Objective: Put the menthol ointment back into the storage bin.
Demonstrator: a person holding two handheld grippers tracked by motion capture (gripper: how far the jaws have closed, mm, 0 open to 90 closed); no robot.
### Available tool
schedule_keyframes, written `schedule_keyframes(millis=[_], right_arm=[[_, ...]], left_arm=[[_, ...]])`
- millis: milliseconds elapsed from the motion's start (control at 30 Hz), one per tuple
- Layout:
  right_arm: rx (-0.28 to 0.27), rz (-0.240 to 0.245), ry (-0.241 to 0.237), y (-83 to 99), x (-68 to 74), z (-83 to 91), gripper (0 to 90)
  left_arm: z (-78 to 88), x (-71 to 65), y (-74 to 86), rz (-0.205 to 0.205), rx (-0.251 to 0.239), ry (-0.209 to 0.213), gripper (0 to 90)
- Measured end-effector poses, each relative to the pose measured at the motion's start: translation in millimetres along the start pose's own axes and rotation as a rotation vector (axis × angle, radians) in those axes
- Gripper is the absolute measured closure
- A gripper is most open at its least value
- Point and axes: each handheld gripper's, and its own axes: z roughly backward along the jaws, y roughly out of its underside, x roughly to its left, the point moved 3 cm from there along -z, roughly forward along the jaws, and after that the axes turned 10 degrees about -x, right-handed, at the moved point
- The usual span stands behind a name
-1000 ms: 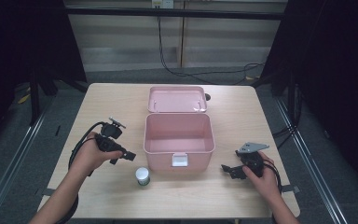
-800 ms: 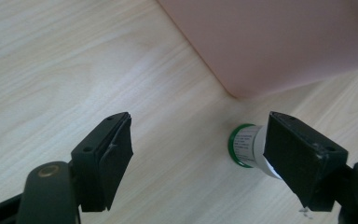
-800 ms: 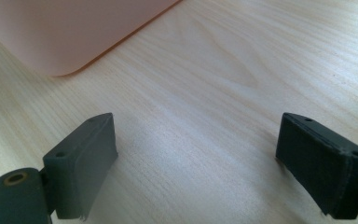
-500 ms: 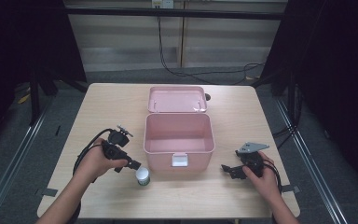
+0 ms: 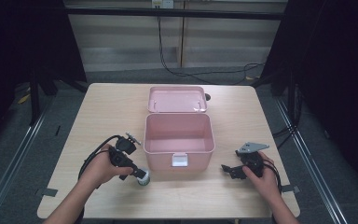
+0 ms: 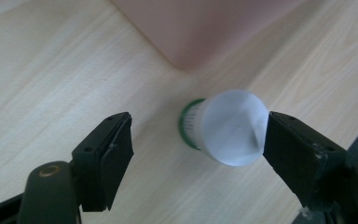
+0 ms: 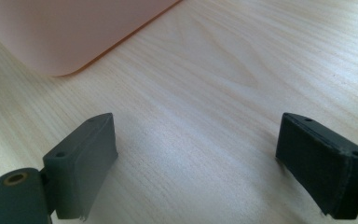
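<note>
The left gripper had its fingers spread wide around a small upright cup with a green rim, which stood on the tabletop near its front edge, just beside the front left corner of the open pink box; one finger looked to be at the cup's side, the other well clear, so nothing was clamped. The right gripper rested near the box's front right corner with its fingers wide apart over bare wood, holding nothing.
</note>
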Motion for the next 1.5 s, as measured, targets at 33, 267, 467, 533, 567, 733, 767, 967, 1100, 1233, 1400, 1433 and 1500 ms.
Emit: schedule_keyframes(millis=[33,267,467,533,567,733,767,967,1100,1233,1400,1433,1500], right_arm=[[0.0,0.0,0.0,0.0,0.0,0.0,11.4],[0.0,0.0,0.0,0.0,0.0,0.0,11.5],[0.0,0.0,0.0,0.0,0.0,0.0,11.5],[0.001,-0.001,0.001,0.0,0.1,0.0,11.4],[0.0,0.0,0.0,0.0,0.0,0.0,11.4],[0.0,0.0,0.0,0.0,0.0,0.0,11.5],[0.0,0.0,0.0,0.0,0.0,0.0,11.5],[0.0,0.0,0.0,0.0,0.0,0.0,11.5],[0.0,0.0,0.001,0.0,0.0,0.0,11.5],[0.0,0.0,0.0,0.0,0.0,0.0,11.5],[-0.002,-0.001,-0.001,0.0,0.1,-0.1,11.5],[0.0,0.0,0.001,0.0,0.0,0.0,11.5],[-0.001,-0.002,0.0,0.1,0.2,0.0,11.5]], left_arm=[[-0.3,-1.5,-0.3,-0.001,-0.005,0.0,23.3],[-0.5,-6.2,-2.7,-0.01,-0.006,-0.003,23.4],[-5.6,-8.1,-1.6,-0.016,0.006,-0.002,23.9],[-6.7,-8.2,-1.2,-0.017,0.009,-0.001,24.3],[-7.1,-8.0,-1.0,-0.024,0.014,0.002,24.5],[-10.2,-9.2,0.4,-0.019,0.012,-0.001,26.9],[-10.3,-9.1,0.3,-0.022,0.007,-0.003,27.9],[-10.3,-9.2,2.1,-0.028,0.007,-0.006,34.4],[-11.6,-10.3,3.1,-0.032,0.009,-0.003,36.3],[-11.7,-10.5,3.3,-0.038,0.021,0.009,41.2],[-11.5,-14.1,2.0,-0.034,0.022,0.01,49.5],[-11.4,-14.0,1.8,-0.034,0.026,0.009,49.6],[-10.2,-12.9,1.2,-0.034,0.044,0.003,49.8]])
